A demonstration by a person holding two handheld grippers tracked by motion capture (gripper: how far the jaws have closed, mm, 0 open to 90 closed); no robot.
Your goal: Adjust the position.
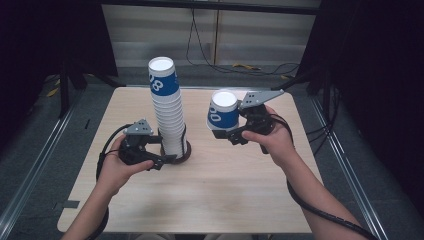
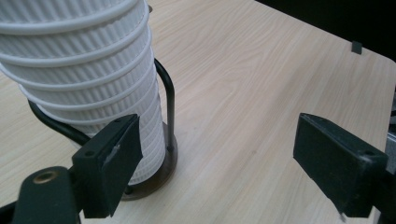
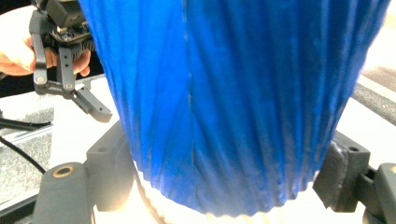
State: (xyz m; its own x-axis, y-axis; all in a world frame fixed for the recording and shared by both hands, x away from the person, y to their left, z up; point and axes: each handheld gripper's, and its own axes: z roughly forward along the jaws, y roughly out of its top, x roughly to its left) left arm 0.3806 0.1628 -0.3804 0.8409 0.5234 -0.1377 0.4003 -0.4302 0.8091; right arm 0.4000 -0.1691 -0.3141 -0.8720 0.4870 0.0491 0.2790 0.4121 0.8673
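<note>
High view, right of centre: the right gripper [image 1: 231, 134] clamps a blue-and-white ribbed paper cup [image 1: 223, 113], lifted off the table. At left, the left gripper [image 1: 165, 159] gapes empty beside the tall cup stack [image 1: 167, 110]; a nudge could topple it.

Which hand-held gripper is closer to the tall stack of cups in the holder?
Left. The left hand-held gripper sits open at the foot of the cup stack, by its holder. The right hand-held gripper is off to the stack's right, raised, gripping a single blue cup.
</note>
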